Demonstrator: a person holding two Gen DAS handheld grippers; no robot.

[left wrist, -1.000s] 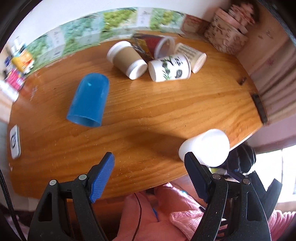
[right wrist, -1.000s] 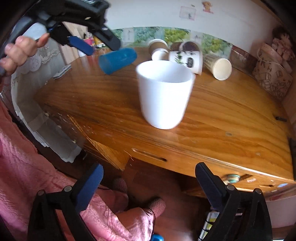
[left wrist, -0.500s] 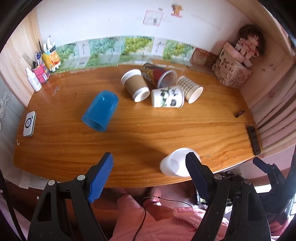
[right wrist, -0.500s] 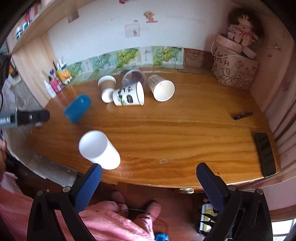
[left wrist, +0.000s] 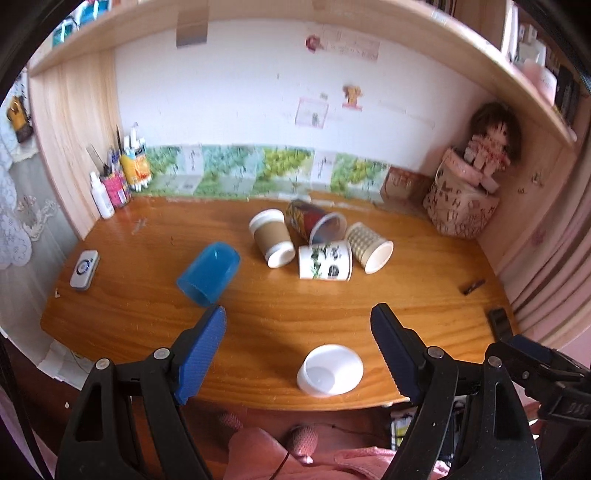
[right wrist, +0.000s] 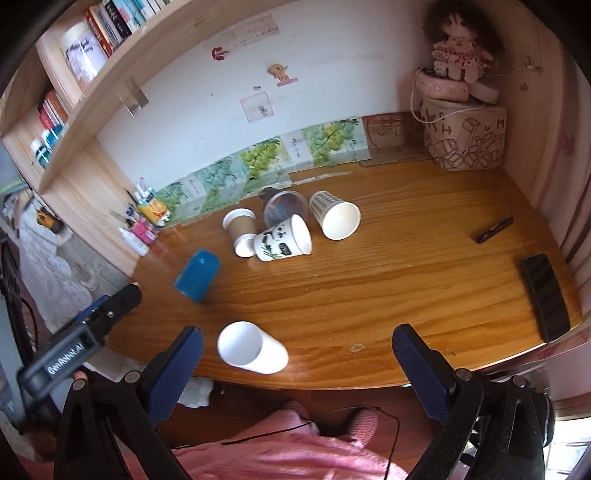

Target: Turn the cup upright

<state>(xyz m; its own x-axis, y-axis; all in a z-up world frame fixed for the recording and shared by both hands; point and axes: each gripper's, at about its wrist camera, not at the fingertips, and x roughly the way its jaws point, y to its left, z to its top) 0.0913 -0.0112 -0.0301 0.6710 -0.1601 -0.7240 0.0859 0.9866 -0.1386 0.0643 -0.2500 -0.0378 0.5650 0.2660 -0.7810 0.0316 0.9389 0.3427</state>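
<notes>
A white cup (left wrist: 330, 370) is standing upright near the front edge of a wooden desk (left wrist: 258, 306), mouth up. It is sitting just beyond the left gripper (left wrist: 299, 345), between its wide-open, empty jaws. The right gripper (right wrist: 297, 363) is also hanging open and empty, with the cup ahead, nearer its left jaw. Farther beyond, a blue cup (left wrist: 208, 273) is standing upside down.

Dark printed cup (right wrist: 283, 210) was largely hidden behind the panda cup (right wrist: 283, 240); shelf books (right wrist: 122, 13) were cut off by the frame edge.
</notes>
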